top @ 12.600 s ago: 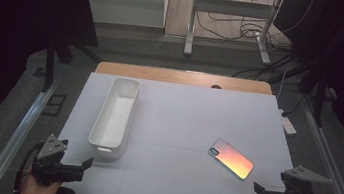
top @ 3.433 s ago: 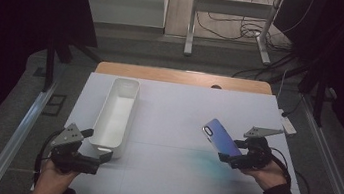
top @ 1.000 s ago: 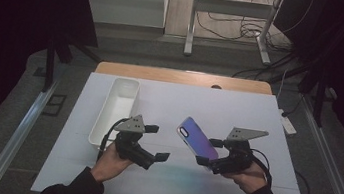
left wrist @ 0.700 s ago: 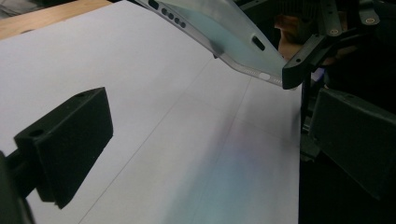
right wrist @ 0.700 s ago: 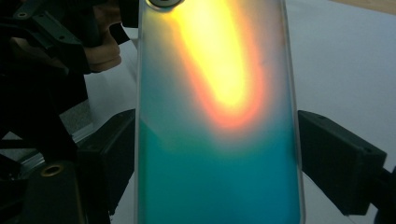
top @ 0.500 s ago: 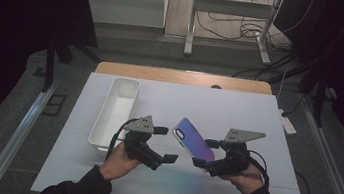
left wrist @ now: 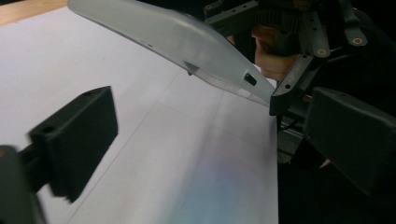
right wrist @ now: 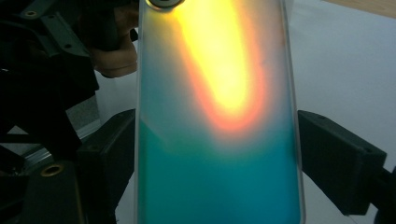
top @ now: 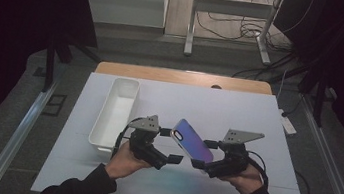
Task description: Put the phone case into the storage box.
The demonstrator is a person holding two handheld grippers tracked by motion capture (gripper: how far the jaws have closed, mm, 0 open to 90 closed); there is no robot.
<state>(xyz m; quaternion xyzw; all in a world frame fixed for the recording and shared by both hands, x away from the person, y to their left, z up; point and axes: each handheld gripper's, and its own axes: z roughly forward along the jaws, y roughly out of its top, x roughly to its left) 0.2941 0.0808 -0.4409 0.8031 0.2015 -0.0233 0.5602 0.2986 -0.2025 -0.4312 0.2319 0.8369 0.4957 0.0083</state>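
The phone case [top: 192,140] hangs in the air above the middle of the white table [top: 238,111] in the high view, tilted, its lower end clamped across its width by the right gripper [top: 200,164], while the left gripper [top: 175,156] faces its free upper end, jaws wide and just now narrowing, pads not yet on it. It looks light, thin and somewhat flexible, with a glossy, probably slippery back, so a hold across the two long edges seems safest. The white tray [top: 116,111] lies well apart to the left, with open table all round. In the left gripper view the case [left wrist: 177,39] slants above and beyond the jaws, with nothing pressed. In the right gripper view the case [right wrist: 215,130] stands between the pads, which grip both side edges.
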